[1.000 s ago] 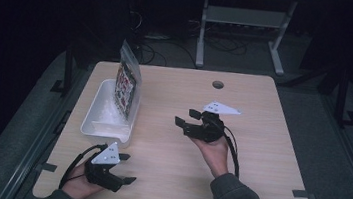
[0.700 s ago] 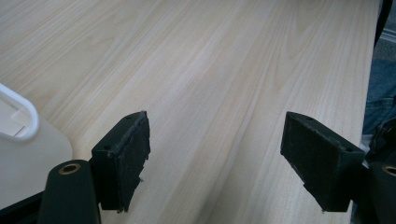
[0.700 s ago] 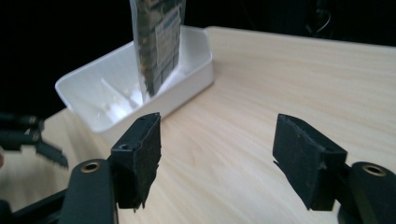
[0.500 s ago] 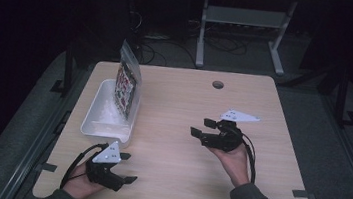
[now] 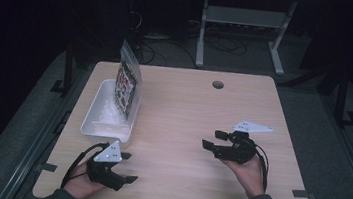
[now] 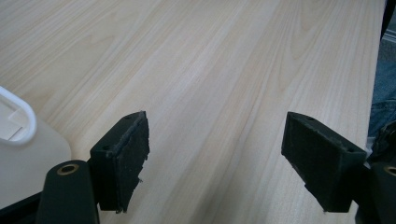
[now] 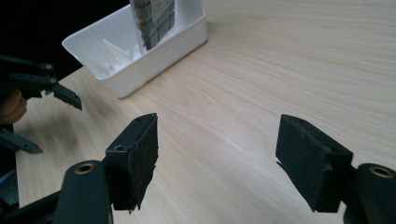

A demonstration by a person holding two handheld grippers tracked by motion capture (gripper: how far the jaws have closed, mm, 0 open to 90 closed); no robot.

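Observation:
A white plastic bin [image 5: 95, 120] sits on the left of the wooden table [image 5: 189, 101], with a clear printed bag [image 5: 127, 84] standing upright in its far end. My left gripper [image 5: 129, 167] rests near the front left edge, just in front of the bin, open and empty. My right gripper [image 5: 212, 139] is over the right half of the table and points left toward the bin. Its jaws have just been opening, with nothing between them. In the right gripper view the open right gripper [image 7: 217, 158] faces the bin [image 7: 140, 65], the bag [image 7: 156, 18] and the left gripper [image 7: 42, 88].
A round cable hole [image 5: 218, 84] lies near the table's far edge. In the left gripper view the open left gripper [image 6: 215, 154] looks over bare wood, with a bin corner [image 6: 18, 116] at its left. Metal frame legs [image 5: 243, 21] and dark floor lie beyond the table.
My right hand has drawn away from the bin, going right and toward the near edge. The left hand has stayed put.

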